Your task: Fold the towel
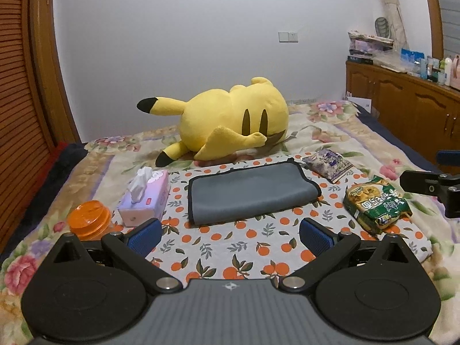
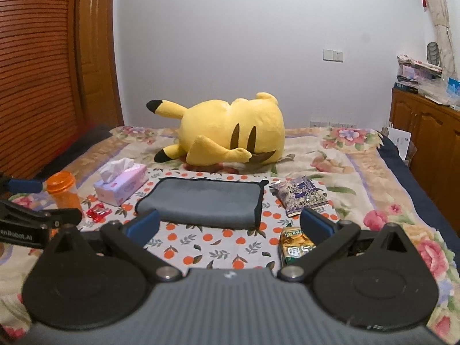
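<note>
Home bedroom, floral bedspread [image 1: 330, 132], yellow plush toy [image 1: 230, 120], wooden cabinets [image 1: 402, 97]

Grey towel [image 1: 250, 191]: matt, soft napped cloth, black stitched edging. Orange-print mat [image 1: 230, 247]: thin smooth woven fabric. Plush toy [image 1: 233, 120]: yellow short-pile fleece. Snack bag [image 1: 376, 204]: glossy crinkled plastic film. Tissue box [image 1: 146, 198]: smooth printed card, soft paper protruding. Left gripper [image 1: 230, 234]: matt black plastic, ribbed blue pads [image 1: 143, 235], bright metal pivots. Cabinet [image 1: 402, 100]: varnished wood.
</note>
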`<action>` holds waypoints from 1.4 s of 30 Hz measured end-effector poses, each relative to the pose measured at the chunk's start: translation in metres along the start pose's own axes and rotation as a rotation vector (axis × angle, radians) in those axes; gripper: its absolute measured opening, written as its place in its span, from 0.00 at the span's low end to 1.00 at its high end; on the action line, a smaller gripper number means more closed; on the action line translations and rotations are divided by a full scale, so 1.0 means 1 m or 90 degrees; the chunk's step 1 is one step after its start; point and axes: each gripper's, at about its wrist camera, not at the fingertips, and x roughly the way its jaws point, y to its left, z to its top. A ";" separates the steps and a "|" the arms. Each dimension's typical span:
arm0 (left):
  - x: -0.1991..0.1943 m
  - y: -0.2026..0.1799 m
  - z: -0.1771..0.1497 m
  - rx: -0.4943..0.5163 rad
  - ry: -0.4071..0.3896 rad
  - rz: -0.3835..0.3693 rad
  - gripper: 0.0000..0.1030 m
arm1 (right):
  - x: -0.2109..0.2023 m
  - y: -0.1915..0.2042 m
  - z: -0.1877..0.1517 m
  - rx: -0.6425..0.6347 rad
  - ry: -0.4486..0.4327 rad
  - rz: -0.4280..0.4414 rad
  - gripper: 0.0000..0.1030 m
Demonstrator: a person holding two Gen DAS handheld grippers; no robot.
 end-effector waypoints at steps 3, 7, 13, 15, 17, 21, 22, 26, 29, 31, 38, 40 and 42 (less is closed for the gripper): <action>-0.011 0.001 -0.003 -0.005 -0.003 0.000 1.00 | -0.009 0.004 -0.001 -0.001 -0.005 0.001 1.00; -0.023 -0.001 -0.009 -0.006 -0.007 0.002 1.00 | -0.021 0.008 -0.003 -0.005 -0.011 0.003 1.00; -0.035 -0.002 -0.023 -0.011 -0.004 0.003 1.00 | -0.036 0.012 -0.010 -0.008 -0.015 0.002 1.00; -0.037 -0.002 -0.027 -0.014 -0.002 0.003 1.00 | -0.041 0.013 -0.011 -0.009 -0.017 0.001 1.00; -0.040 -0.002 -0.032 -0.017 0.000 0.004 1.00 | -0.044 0.013 -0.014 -0.005 -0.017 0.001 1.00; -0.045 -0.004 -0.039 -0.014 -0.002 0.009 1.00 | -0.052 0.014 -0.019 -0.002 -0.021 -0.002 1.00; -0.046 -0.005 -0.042 -0.012 -0.002 0.009 1.00 | -0.054 0.014 -0.021 -0.001 -0.021 -0.002 1.00; -0.049 -0.008 -0.051 -0.013 0.002 0.007 1.00 | -0.059 0.014 -0.027 0.003 -0.020 -0.002 1.00; -0.049 -0.010 -0.059 -0.014 0.006 0.006 1.00 | -0.061 0.015 -0.035 0.000 -0.013 -0.001 1.00; -0.048 -0.012 -0.064 -0.013 0.012 0.004 1.00 | -0.061 0.018 -0.040 -0.004 -0.008 -0.001 1.00; -0.049 -0.015 -0.078 -0.018 0.022 -0.001 1.00 | -0.061 0.021 -0.053 -0.001 0.005 -0.002 1.00; -0.049 -0.015 -0.081 -0.019 0.023 0.001 1.00 | -0.061 0.022 -0.056 0.000 0.008 -0.002 1.00; -0.050 -0.014 -0.084 -0.024 0.024 0.001 1.00 | -0.061 0.022 -0.059 0.001 0.011 -0.001 1.00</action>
